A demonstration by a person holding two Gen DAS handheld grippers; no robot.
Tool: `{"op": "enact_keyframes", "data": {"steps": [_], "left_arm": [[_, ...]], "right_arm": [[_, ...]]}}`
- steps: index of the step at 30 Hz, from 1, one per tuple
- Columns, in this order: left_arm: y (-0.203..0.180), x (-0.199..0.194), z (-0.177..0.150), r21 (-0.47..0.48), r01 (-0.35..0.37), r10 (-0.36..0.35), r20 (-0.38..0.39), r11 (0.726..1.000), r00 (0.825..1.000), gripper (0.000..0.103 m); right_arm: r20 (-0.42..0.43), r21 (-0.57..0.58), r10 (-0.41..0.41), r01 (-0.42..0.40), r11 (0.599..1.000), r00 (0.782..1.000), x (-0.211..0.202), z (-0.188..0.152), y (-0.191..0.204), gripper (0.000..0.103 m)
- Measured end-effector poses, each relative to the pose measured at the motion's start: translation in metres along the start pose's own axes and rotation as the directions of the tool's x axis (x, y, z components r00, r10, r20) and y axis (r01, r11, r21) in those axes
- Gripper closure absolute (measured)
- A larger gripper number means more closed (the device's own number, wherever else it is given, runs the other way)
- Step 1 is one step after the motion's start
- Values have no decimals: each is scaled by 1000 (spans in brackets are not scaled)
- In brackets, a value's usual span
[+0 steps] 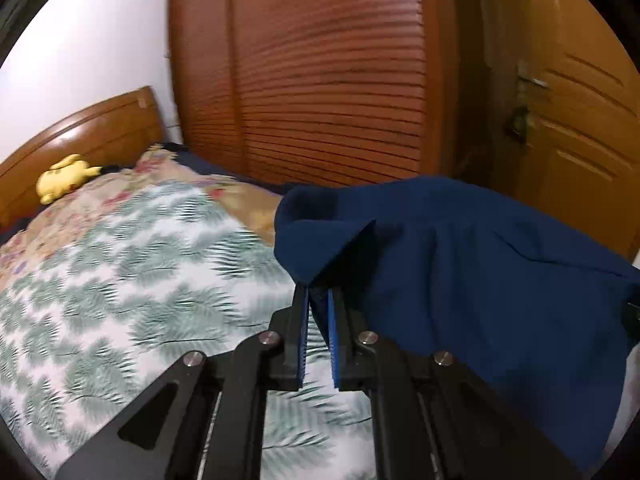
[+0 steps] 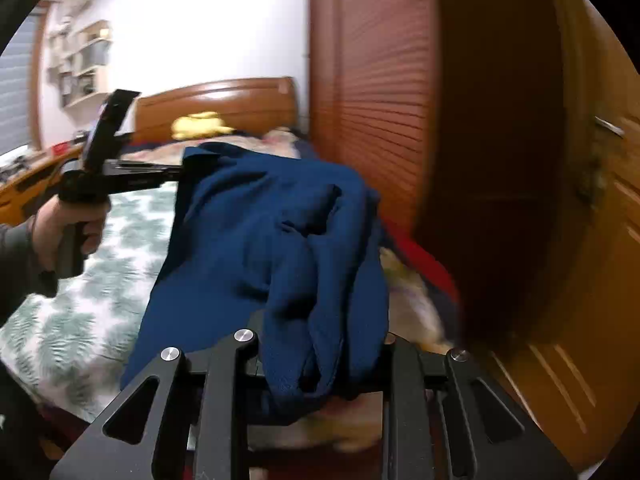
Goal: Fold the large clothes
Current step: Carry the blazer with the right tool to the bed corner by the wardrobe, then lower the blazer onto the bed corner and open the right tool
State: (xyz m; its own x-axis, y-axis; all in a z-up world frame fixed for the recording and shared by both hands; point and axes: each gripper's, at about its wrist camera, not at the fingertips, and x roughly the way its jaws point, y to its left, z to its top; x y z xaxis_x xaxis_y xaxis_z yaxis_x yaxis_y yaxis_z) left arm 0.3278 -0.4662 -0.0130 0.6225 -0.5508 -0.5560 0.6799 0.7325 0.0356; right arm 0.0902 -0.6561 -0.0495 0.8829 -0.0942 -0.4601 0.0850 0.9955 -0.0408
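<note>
Both hand-held grippers, left [image 1: 318, 300] and right [image 2: 320, 360], clamp the blue garment [image 1: 460, 260] stretched between them.

A bed [image 1: 120, 280] with a fern-print cover and wooden headboard [image 2: 216, 100] lies beyond the jaws; a louvred wardrobe [image 1: 328, 80] and door [image 1: 580, 140] stand right, wall shelves [image 2: 84, 60] left.

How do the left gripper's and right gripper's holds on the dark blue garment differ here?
The left gripper pinches a thin edge of the dark blue garment between clearly visible blue pads, whereas the right gripper is buried under a thick bunched fold hiding its fingers. Both lift the garment above the leaf-print bedspread.
</note>
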Motion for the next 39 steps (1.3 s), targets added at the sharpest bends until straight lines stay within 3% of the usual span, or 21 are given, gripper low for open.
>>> {"op": "enact_keyframes", "data": {"steps": [2, 4, 6, 9, 12, 16, 20, 24, 27, 34, 39], "left_arm": [[-16, 16, -1, 20, 29, -28, -48, 999, 998, 93], [-25, 30, -7, 32, 33, -30, -97, 999, 995, 91], [-28, 30, -15, 49, 21, -16, -98, 999, 995, 91], [-27, 18, -25, 60, 49, -41, -127, 997, 991, 89], [-20, 0, -37, 70, 66, -57, -117, 995, 991, 82], [-18, -33, -59, 71, 82, -74, -101, 994, 992, 79], [-8, -55, -78, 45, 89, -85, -95, 995, 992, 76], [-1, -71, -91, 43, 86, -83, -81, 995, 993, 73], [1, -85, -99, 40, 86, -83, -67, 996, 994, 71], [5, -121, -114, 25, 95, -94, -31, 995, 995, 69], [7, -146, -122, 14, 81, -81, -11, 997, 997, 69]], "right_arm": [[-26, 16, -48, 49, 999, 998, 4, -12, -16, 77], [-112, 24, -85, 88, 996, 990, 20, -27, -26, 69], [-180, 44, -144, 154, 987, 973, 35, -41, -38, 53], [-167, 86, -182, 199, 976, 969, 30, -45, -48, 36], [-95, 67, -226, 233, 970, 969, 17, -36, -42, 35], [-48, 65, -152, 155, 986, 987, 15, -24, -24, 35], [-94, 71, -66, 73, 995, 993, 39, -25, -12, 35], [-201, 89, -115, 135, 987, 973, 80, -43, -26, 35], [-237, 153, -73, 112, 982, 969, 96, -53, -41, 35], [-225, 94, -153, 178, 980, 962, 73, -40, -26, 35], [-170, 87, -141, 158, 984, 975, 53, -25, 3, 30]]}}
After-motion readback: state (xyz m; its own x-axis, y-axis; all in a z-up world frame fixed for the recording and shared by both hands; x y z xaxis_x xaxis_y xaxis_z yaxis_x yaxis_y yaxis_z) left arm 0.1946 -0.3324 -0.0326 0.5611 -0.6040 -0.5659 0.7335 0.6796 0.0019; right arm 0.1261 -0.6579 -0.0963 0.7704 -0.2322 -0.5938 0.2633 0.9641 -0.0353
